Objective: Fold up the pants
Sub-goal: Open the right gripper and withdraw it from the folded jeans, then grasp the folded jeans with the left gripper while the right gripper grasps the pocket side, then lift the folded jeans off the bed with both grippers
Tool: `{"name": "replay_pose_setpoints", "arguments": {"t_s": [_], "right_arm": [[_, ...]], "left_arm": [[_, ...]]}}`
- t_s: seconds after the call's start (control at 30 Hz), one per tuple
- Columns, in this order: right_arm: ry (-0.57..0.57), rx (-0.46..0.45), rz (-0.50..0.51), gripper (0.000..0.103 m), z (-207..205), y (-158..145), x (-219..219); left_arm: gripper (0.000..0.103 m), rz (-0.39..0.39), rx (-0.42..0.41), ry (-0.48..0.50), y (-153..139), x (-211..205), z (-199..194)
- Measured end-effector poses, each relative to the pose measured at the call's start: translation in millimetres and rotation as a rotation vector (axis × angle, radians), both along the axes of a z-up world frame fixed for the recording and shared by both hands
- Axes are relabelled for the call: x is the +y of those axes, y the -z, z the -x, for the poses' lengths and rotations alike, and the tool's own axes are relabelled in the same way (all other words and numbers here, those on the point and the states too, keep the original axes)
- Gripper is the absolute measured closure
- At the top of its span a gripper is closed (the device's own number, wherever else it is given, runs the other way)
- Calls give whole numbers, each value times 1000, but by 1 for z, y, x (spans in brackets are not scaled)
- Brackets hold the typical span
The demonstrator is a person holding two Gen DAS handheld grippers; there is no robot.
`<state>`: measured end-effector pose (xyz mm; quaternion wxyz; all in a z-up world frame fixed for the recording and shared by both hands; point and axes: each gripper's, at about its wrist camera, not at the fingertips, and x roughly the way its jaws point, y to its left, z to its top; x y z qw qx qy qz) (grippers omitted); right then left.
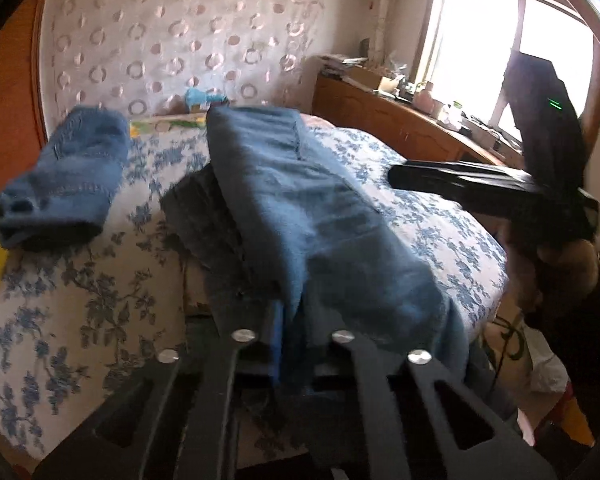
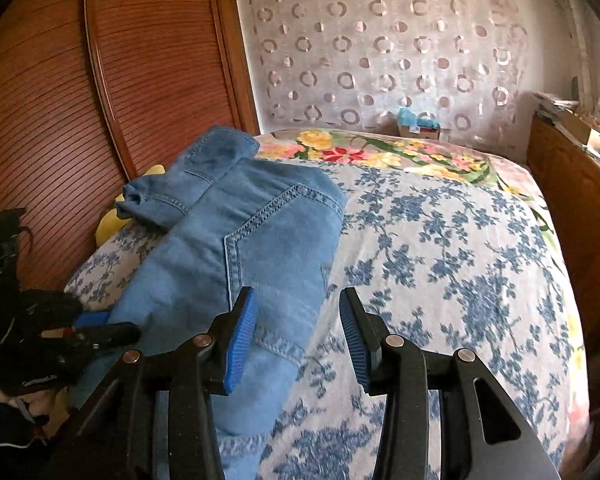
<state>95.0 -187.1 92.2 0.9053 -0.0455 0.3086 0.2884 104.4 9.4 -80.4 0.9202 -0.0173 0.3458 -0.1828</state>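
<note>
Clenching the pants point(image 1: 300, 216) hem, the left claw point(image 1: 296, 344) is anchoring it on the bed point(image 2: 460, 240) for folding. Right claw point(image 2: 300, 336) is hovering released beside them.

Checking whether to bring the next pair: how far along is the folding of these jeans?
Partly done: the jeans lie doubled on the bed. In hand: the left tool is shut on denim; the right tool is open, empty. Left: the final folds.

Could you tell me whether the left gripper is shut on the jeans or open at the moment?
Shut on them: in the left wrist view the left gripper has its fingers drawn together with the jeans pinched between them.
</note>
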Motion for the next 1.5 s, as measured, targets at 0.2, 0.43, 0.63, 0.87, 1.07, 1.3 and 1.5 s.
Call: {"name": "replay_pose_setpoints", "arguments": {"t_s": [0.2, 0.43, 0.63, 0.87, 1.07, 1.3, 1.5], "right_arm": [[-29, -3, -26, 52, -28, -4, 14], [-59, 68, 5, 43, -84, 22, 43], [-105, 170, 19, 34, -134, 42, 56], [-180, 245, -45, 34, -158, 57, 51], [-228, 314, -116, 42, -167, 70, 47], [-265, 264, -162, 79, -161, 50, 49], [-306, 144, -180, 81, -140, -18, 73]], "left_arm": [[98, -14, -51, -46, -20, 21, 16], [98, -31, 28, -60, 16, 31, -1], [98, -12, 54, -55, 27, 38, -7], [98, 4, 62, -43, 31, 39, -6], [98, 6, 69, -36, 32, 40, -10], [98, 5, 76, -24, 29, 42, -10], [98, 48, 10, -44, 1, 62, -8]]}}
